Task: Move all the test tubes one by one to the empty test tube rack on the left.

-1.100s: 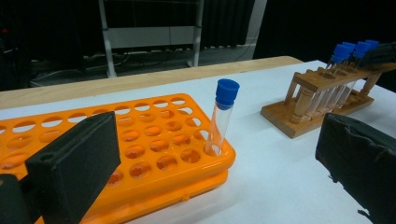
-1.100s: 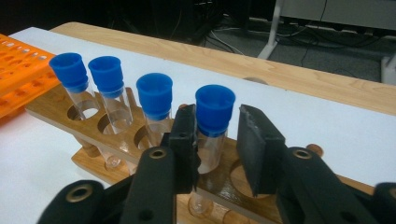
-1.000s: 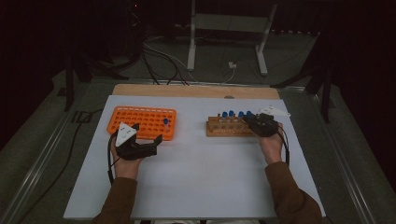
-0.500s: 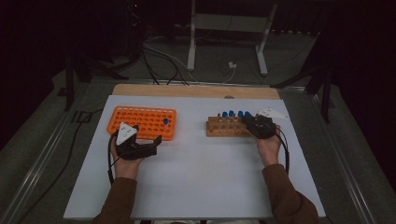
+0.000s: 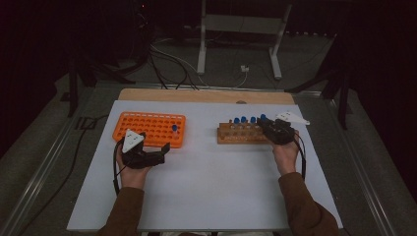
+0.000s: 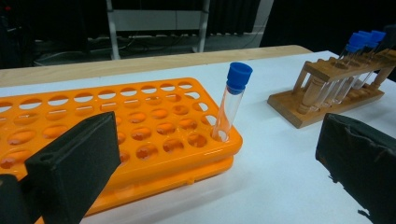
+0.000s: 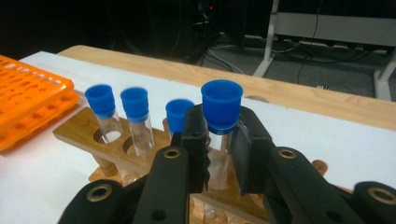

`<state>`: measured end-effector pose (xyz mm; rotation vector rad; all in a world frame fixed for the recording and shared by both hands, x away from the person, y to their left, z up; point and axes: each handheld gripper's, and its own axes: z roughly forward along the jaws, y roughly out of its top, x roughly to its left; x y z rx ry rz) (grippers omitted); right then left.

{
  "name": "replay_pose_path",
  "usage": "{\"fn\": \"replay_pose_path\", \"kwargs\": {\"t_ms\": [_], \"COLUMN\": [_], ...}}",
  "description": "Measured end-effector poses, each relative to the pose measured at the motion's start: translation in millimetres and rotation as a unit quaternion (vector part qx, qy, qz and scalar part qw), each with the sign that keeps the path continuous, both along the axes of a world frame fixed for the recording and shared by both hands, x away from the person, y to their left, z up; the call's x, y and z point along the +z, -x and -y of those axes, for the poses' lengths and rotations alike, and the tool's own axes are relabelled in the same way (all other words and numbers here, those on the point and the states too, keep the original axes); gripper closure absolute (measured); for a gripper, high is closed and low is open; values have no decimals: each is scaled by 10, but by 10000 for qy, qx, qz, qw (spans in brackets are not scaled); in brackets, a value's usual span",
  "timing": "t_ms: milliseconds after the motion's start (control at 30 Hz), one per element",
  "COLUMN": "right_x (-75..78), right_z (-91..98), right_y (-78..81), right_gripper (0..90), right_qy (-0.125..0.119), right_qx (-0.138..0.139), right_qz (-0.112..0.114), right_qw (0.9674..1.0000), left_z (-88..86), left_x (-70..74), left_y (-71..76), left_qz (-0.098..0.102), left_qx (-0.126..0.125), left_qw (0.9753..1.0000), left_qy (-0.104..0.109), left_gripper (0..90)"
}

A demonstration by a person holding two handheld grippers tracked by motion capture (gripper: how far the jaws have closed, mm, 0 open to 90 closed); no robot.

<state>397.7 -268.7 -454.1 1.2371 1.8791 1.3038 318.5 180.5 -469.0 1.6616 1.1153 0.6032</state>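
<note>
right tool (image 7: 219,154) clamped on blue-capped tube (image 7: 221,122) in wooden rack (image 7: 81,128); left tool (image 6: 215,172) apart near orange rack (image 6: 140,135).

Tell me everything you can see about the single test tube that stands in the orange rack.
The test tube is a clear, see-through tube with a blue cap, and looks empty. It stands almost upright, leaning slightly, in a hole at the corner of the orange rack nearest the wooden rack. Nothing except the rack touches it: the open left gripper sits in front of it, apart. In the high view it shows as a small blue dot.
</note>
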Motion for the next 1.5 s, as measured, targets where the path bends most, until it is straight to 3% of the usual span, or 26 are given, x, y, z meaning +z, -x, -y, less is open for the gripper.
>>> {"fn": "replay_pose_path", "kwargs": {"t_ms": [133,667,967,1300,1500], "right_x": [68,376,414,400,393], "right_z": [40,59,-5,-218,-405], "right_y": [21,122,187,228,259], "right_gripper": [764,764,764,763,762], "right_qy": [-131,-165,-267,-268,-192], "right_qx": [-33,73,299,654,905], "right_qz": [49,349,266,135,87], "right_qw": [9999,9992,9988,9974,9957], "left_z": [17,62,164,529,774], "left_x": [-6,-48,3,170,212], "left_y": [4,-1,27,30,-23], "left_qz": [-22,-98,28,263,269], "left_qx": [1,0,-82,-589,-921], "left_qw": [10000,10000,9999,9978,9953], "left_qy": [-16,-1,-119,-182,-118], "left_gripper": [7,7,8,25,78]}}
